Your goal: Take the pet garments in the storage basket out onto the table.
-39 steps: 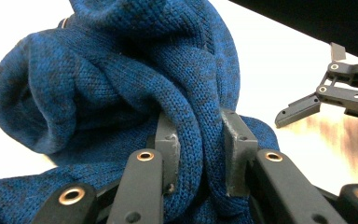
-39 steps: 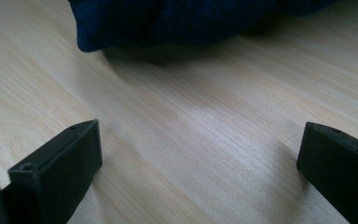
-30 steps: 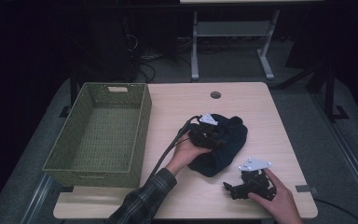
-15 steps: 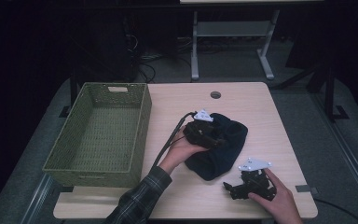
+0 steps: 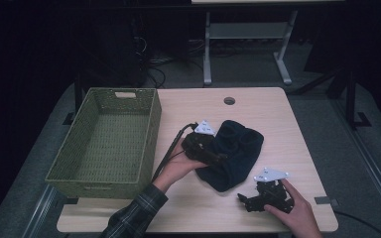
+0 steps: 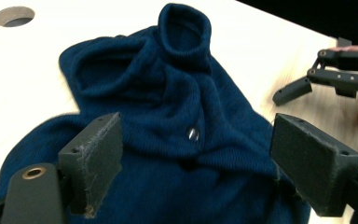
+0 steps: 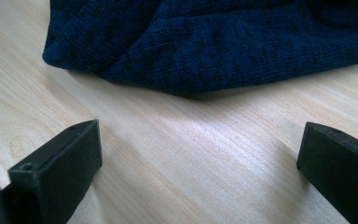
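Navy knit sweater [image 5: 235,153] bunched at frame centre on wooden table [image 5: 258,106]. Left gripper [image 6: 196,163] over it, jaws spread. Right gripper [image 7: 198,168] lower right, agape, seemingly clear of cloth. Green wicker basket [image 5: 106,136] left.

- Sweater [image 6: 168,116]: dark blue knitted cloth, finely ribbed, matt.
- Table [image 7: 177,154]: pale wood grain, smooth, faint sheen.
- Basket [image 5: 106,136]: green woven weave, rough.
- Left gripper [image 6: 196,161]: matt black jaws, felt-like pads.
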`<state>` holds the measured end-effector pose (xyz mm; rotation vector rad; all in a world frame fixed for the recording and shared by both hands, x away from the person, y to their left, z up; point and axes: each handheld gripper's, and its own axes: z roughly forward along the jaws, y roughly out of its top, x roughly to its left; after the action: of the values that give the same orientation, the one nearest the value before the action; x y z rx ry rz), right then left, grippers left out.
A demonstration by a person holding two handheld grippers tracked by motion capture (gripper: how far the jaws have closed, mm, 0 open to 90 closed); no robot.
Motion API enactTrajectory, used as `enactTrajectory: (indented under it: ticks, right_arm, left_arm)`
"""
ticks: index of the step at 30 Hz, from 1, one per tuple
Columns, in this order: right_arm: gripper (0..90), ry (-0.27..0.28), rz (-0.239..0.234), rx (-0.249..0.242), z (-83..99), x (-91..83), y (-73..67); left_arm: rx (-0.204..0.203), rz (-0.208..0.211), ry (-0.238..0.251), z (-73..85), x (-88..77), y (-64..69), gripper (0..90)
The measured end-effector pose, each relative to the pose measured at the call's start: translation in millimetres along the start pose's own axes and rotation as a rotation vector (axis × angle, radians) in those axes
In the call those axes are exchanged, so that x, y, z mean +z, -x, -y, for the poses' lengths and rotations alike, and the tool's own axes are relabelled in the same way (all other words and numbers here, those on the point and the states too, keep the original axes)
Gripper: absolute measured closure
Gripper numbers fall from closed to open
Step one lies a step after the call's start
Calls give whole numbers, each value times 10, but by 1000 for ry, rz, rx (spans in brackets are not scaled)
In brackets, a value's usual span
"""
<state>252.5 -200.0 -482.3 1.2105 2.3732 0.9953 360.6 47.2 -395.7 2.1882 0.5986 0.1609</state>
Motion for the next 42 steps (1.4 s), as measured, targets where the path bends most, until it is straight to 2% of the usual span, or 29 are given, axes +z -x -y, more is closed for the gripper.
enactTrajectory:
  ticks: [10,15,17,24,31,39,42]
  right_arm:
    - [0,1,1,-1,0,1,1]
    - [0,1,0,-1,0,1,1]
    - [0,1,0,-2,0,1,1]
    - [0,1,0,-1,0,1,1]
    - [0,1,1,-2,1,1,1]
    - [0,1,1,-2,1,1,1]
    - [0,0,0,-2,0,1,1]
  left_arm:
    - [-21,-33,11,264,-212,79,167]
    - [-21,-53,-3,402,-260,106,152]
    - [-33,-58,-10,476,-267,130,151]
    - [-44,-69,-55,711,-238,194,136]
    - [-42,-90,-135,926,-167,221,133]
    - [-48,-100,-184,1038,-112,206,133]
    - [-28,-110,-178,1053,-102,215,128]
